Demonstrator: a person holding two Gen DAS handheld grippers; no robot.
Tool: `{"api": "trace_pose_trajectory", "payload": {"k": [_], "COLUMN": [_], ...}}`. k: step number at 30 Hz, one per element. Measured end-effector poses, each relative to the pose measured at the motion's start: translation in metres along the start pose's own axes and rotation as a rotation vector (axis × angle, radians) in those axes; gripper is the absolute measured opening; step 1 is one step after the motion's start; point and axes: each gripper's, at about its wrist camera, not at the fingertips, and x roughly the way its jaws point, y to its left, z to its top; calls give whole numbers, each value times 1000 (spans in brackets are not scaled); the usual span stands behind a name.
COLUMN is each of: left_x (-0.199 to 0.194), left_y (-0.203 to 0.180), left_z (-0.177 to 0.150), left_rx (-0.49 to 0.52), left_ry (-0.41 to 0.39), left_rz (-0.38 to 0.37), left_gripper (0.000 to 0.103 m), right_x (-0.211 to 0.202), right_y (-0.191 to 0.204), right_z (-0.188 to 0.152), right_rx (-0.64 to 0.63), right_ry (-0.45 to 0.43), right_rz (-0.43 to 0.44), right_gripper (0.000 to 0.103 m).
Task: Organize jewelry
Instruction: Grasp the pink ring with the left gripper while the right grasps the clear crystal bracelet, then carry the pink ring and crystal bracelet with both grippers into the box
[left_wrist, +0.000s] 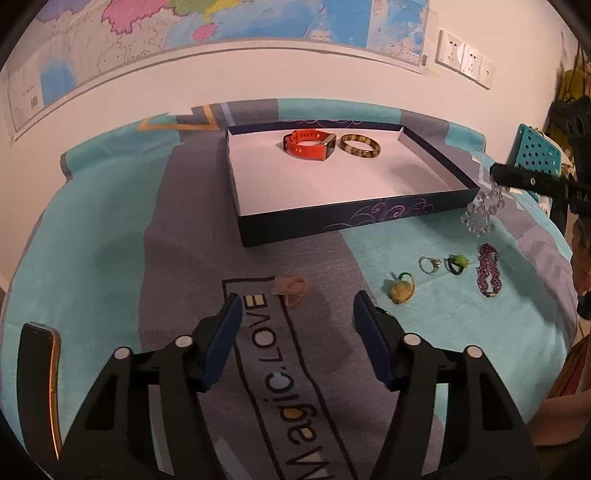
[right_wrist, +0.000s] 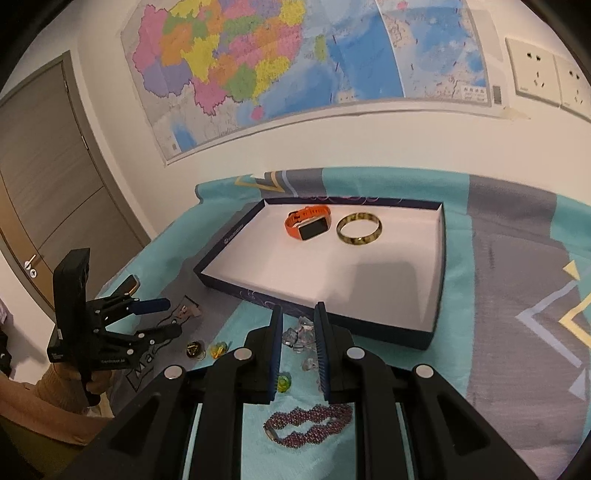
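Note:
A dark blue tray (left_wrist: 332, 221) with a white floor holds an orange watch (left_wrist: 310, 144) and a tortoiseshell bangle (left_wrist: 360, 147); both also show in the right wrist view (right_wrist: 308, 225) (right_wrist: 359, 229). My right gripper (right_wrist: 298, 314) is shut on a clear bead bracelet (right_wrist: 301, 338), which hangs above the cloth by the tray's near right corner (left_wrist: 480, 214). My left gripper (left_wrist: 295, 306) is open and empty, just short of a pink hair tie (left_wrist: 291, 288). A purple bead bracelet (left_wrist: 489, 275), a silver ring (left_wrist: 429, 265), a green ring (left_wrist: 457, 263) and a yellow-green charm (left_wrist: 400, 290) lie on the cloth.
A teal and grey cloth (left_wrist: 110, 240) covers the table. A phone (left_wrist: 38, 384) lies at the left edge. A wall with a map (right_wrist: 295, 66) stands behind. A teal perforated box (left_wrist: 535, 155) sits at the far right.

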Motion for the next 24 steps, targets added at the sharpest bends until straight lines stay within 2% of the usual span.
{"api": "trace_pose_trajectory", "payload": {"k": [4,13,18,24], "left_x": [12,28,29,26], "left_y": [4,2,7,7], "left_z": [4,13,14,14], "left_rx": [-6,-4,-32,-44], "left_ry": [32,70,67,61], "left_rz": [0,-7,8,-3], "left_gripper": [47,36,22,21], "right_x": [6,7,9,9], "right_y": [-1,-3,-3,-1], "right_z": [-3,-2,-3,-1], "right_rx": [10,30,32,32], "right_ry": [11,0,2,3], "right_rz": [-1,13,18,20], "right_gripper": [15,15,15,15]}}
